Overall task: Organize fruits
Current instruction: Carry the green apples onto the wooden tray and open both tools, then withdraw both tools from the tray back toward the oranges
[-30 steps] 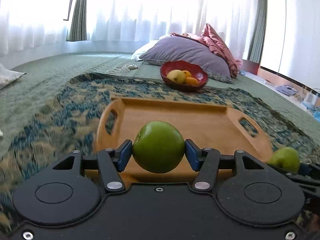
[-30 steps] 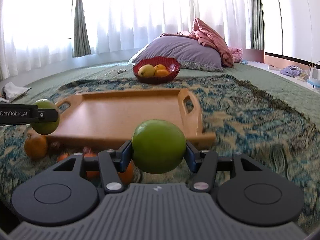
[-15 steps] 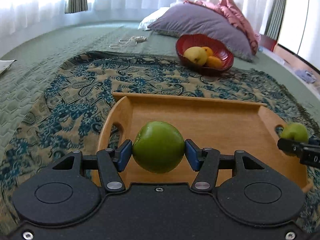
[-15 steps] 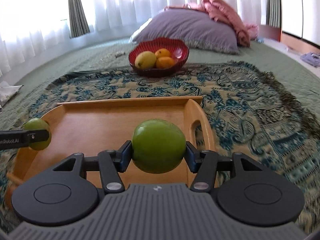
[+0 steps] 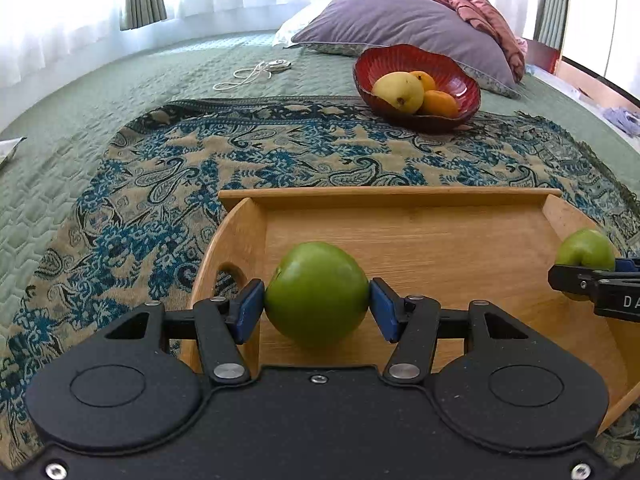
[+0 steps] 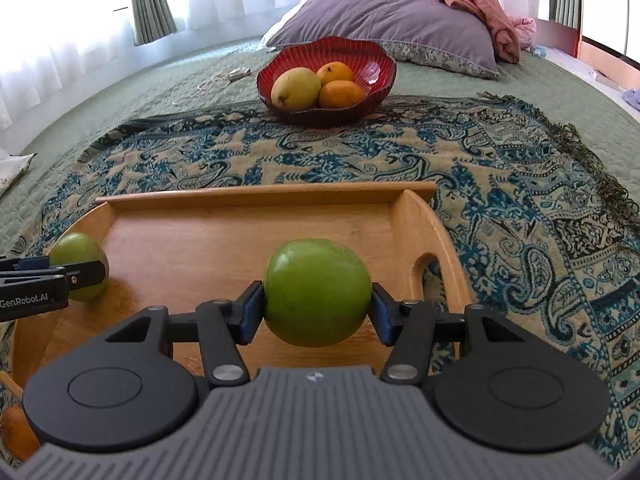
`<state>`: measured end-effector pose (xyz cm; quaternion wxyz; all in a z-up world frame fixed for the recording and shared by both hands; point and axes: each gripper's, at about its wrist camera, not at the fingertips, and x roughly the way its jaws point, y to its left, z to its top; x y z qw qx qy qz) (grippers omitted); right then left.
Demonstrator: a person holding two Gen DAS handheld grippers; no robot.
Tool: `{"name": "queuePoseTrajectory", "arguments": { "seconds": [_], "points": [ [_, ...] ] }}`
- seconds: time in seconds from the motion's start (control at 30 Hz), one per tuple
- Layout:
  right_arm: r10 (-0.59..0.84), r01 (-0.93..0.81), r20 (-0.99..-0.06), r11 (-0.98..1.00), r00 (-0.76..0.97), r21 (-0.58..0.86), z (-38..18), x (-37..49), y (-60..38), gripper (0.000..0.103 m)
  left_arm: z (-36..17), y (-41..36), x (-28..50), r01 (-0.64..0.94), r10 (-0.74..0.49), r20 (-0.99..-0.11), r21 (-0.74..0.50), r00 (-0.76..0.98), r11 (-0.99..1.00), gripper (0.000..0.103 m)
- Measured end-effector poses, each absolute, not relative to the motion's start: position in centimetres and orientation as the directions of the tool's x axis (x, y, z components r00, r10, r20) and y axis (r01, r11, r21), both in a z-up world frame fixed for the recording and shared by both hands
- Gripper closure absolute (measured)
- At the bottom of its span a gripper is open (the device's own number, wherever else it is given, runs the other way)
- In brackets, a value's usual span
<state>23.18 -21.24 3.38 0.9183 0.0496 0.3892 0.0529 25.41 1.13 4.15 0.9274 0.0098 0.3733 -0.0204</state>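
Note:
My left gripper (image 5: 317,306) is shut on a green apple (image 5: 316,294) and holds it over the left part of a wooden tray (image 5: 400,236). My right gripper (image 6: 317,307) is shut on a second green apple (image 6: 318,292) over the right part of the same tray (image 6: 200,248). Each gripper shows at the edge of the other's view, with its apple (image 5: 586,249) (image 6: 76,252). A red bowl (image 5: 452,76) (image 6: 372,60) beyond the tray holds a yellow mango (image 6: 295,89) and two oranges (image 6: 342,94).
The tray lies on a blue paisley throw (image 6: 520,200) over a green bedspread (image 5: 80,112). A purple pillow (image 6: 384,20) and pink blanket lie behind the bowl. A white cable (image 5: 256,74) lies at the back left. An orange fruit (image 6: 16,432) sits near the tray's front left corner.
Both grippers have moved forward and up over the tray with their apples, tilting downward. The loose fruits in front of the tray have mostly dropped out of view.

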Motion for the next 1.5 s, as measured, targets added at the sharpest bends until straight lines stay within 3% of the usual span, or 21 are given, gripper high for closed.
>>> {"name": "queuePoseTrajectory", "arguments": {
  "seconds": [0.6,0.77,0.8,1.07,1.23,1.5],
  "points": [
    [0.125,-0.057,-0.721,0.991,0.682,0.118,2.6,23.1,-21.0,0.044,4.3,1.0,24.8,0.054,-0.027,-0.687,0.018,0.726,0.998,0.048],
    [0.127,-0.062,-0.719,0.991,0.683,0.116,2.6,22.9,-21.0,0.037,4.3,1.0,24.6,0.064,-0.032,-0.688,0.022,0.725,0.998,0.047],
    [0.127,-0.067,-0.718,0.991,0.684,0.112,2.6,22.9,-21.0,0.031,4.4,1.1,24.5,0.065,-0.031,-0.688,0.023,0.725,0.998,0.045],
    [0.144,-0.077,-0.700,0.989,0.699,0.126,3.2,21.6,-21.3,0.023,4.9,1.6,22.2,0.082,-0.022,-0.656,0.061,0.754,0.995,0.019],
    [0.151,-0.098,-0.688,0.988,0.710,0.116,3.6,20.3,-21.5,0.014,5.2,2.0,20.1,0.098,-0.027,-0.636,0.076,0.771,0.992,0.014],
    [0.149,-0.127,-0.670,0.988,0.727,0.083,3.7,17.7,-21.7,0.010,5.4,3.1,16.6,0.100,-0.047,-0.616,0.052,0.786,0.994,0.004]
  ]
}}
